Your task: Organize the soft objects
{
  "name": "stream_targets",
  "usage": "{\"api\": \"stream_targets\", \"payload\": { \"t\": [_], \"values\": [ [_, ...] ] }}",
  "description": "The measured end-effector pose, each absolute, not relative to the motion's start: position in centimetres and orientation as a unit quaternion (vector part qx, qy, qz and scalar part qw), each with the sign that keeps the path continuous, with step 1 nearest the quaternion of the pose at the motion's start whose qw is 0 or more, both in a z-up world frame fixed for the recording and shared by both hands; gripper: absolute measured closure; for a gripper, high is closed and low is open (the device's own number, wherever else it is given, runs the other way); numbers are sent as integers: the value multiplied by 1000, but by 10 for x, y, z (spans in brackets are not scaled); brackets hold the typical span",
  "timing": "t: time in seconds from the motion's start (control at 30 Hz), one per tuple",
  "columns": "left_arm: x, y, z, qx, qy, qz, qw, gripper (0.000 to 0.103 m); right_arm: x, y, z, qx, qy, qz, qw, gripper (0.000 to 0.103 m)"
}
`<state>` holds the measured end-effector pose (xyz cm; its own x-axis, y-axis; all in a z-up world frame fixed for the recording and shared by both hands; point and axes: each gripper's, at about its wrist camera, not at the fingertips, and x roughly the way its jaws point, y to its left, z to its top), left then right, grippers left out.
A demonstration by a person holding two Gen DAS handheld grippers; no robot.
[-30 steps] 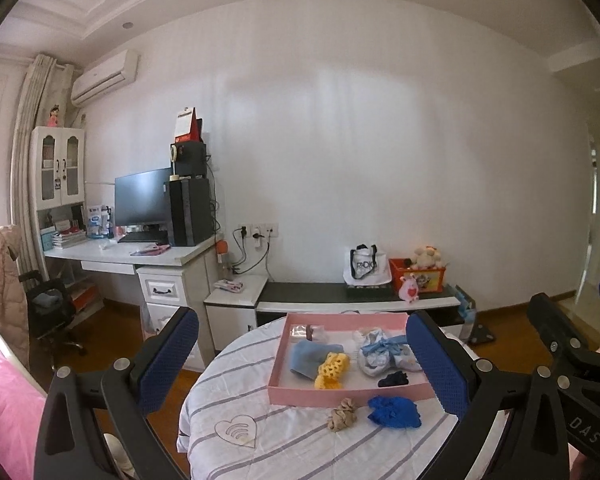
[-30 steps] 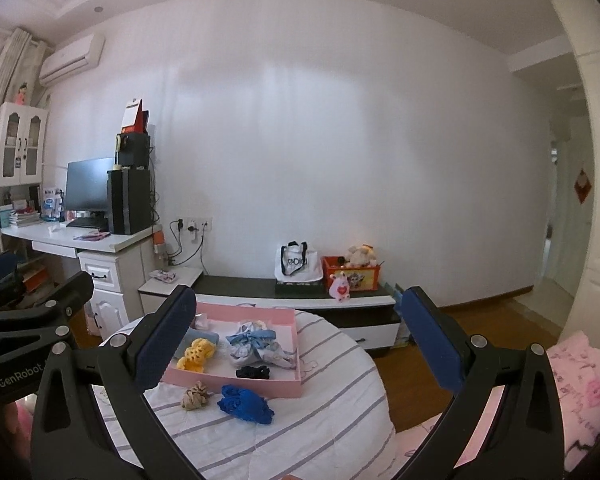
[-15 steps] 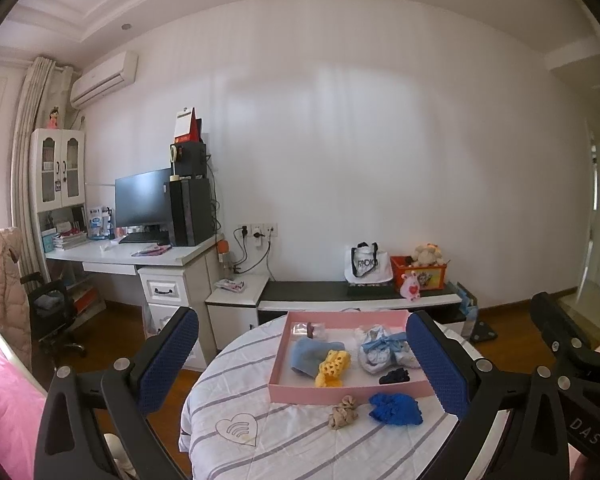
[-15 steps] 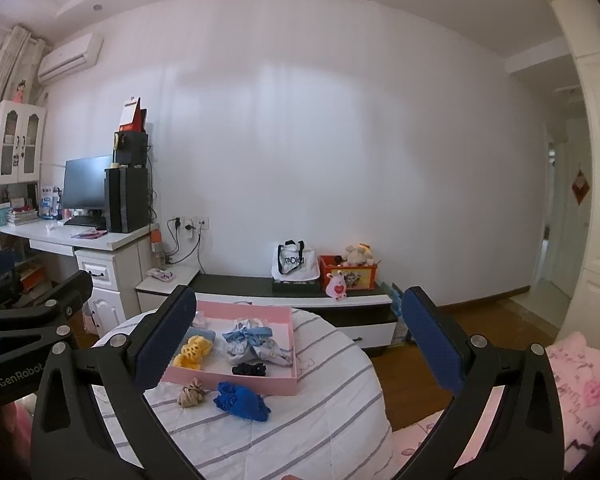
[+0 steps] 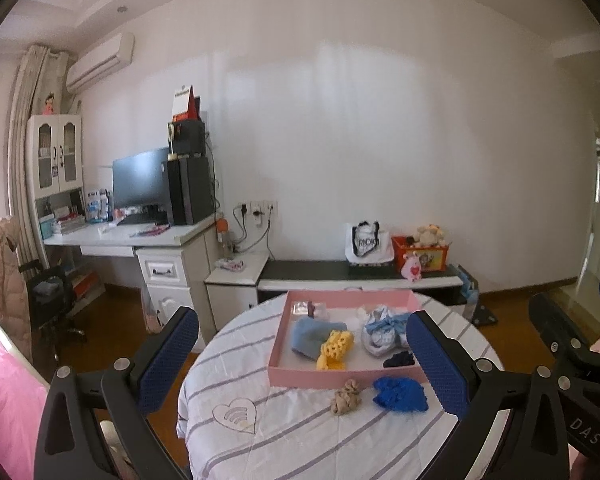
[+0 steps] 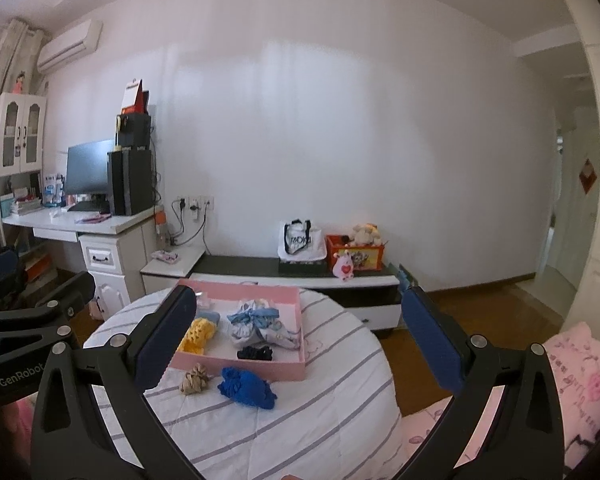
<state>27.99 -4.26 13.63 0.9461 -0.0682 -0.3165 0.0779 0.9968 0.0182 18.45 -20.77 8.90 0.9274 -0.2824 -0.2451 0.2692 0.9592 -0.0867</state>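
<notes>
Both grippers hang above the table (image 5: 236, 364), well short of the cloth items. Your left gripper (image 5: 302, 354) has its jaws spread wide and holds nothing; the same goes for your right gripper (image 6: 298, 344).

The pink tray (image 5: 324, 374) sits toward the table's far edge and already holds several soft pieces. The tan scrunchie (image 5: 346, 397) and the blue cloth (image 5: 400, 394) lie just outside the tray's near wall, close beside each other but apart.

Risks, as judged:
- You pinch the striped tablecloth (image 5: 284, 444) along with an item and drag it.
- Closing on the scrunchie, a finger nudges the blue cloth.
- A low carry catches the tray's near wall and shifts the tray.
</notes>
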Motion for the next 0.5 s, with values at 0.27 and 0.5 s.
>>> {"api": "stream_targets", "payload": {
  "t": [0.27, 0.5],
  "values": [
    [301, -36, 125, 18, 204, -33, 978, 0, 206, -210, 67, -21, 171, -130, 976, 0],
    [321, -30, 111, 26, 248, -23, 968, 0, 232, -211, 39, -7, 224, -113, 968, 0]
  ]
}}
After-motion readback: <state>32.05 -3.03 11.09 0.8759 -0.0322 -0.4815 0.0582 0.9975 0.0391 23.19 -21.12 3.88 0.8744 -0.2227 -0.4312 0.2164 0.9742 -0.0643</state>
